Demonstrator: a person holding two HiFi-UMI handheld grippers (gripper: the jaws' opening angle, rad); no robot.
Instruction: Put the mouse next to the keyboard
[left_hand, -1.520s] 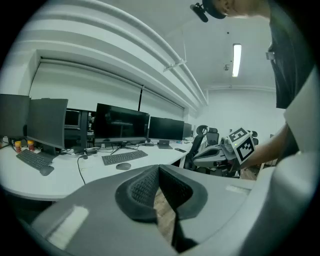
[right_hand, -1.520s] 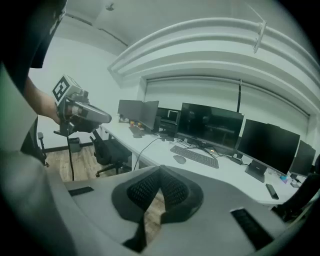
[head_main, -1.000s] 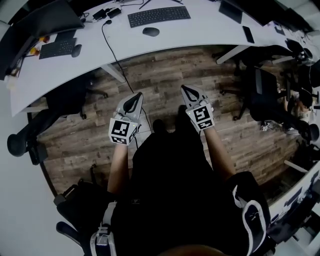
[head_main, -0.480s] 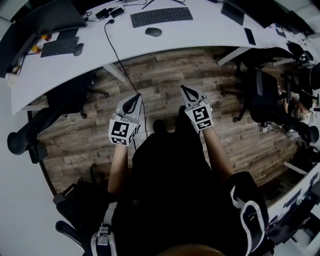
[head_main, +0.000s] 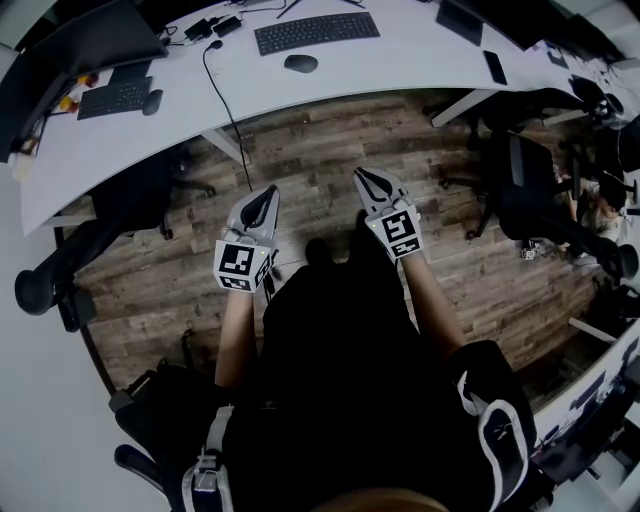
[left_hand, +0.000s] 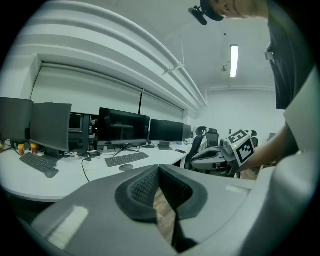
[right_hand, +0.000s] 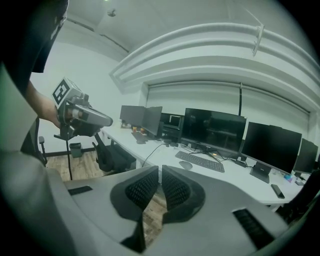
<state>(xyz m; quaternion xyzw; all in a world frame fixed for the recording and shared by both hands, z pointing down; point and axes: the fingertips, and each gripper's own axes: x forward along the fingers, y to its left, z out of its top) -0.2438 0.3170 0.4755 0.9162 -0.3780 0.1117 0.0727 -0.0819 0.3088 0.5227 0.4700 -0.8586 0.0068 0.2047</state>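
Mouse: I see the mouse (head_main: 300, 63) at the top centre of the head view, on the white desk (head_main: 400, 75) and close to its front edge.
Keyboard: the keyboard (head_main: 316, 32) lies just above the mouse in the frame. A strip of bare desk keeps the two apart.
Change: mouse and keyboard lie as they did a second ago. My right gripper has crept slightly toward the upper left.
Left gripper: the left gripper (head_main: 272, 190) hangs mid-frame over the floor (head_main: 320, 140), jaws clenched and empty.
Right gripper: the right gripper (head_main: 358, 172) hangs beside it. Its jaws are starting to part, showing a thin slit with nothing in it.
Edges: the desk's curved front edge runs across the frame above both grippers. A black cable (head_main: 225, 110) drops over it on the left.
Open room: there is bare floor between the grippers and the desk. There is bare desktop right of the mouse, up to a phone (head_main: 496, 68). A chair (head_main: 530, 190) crowds the right side.
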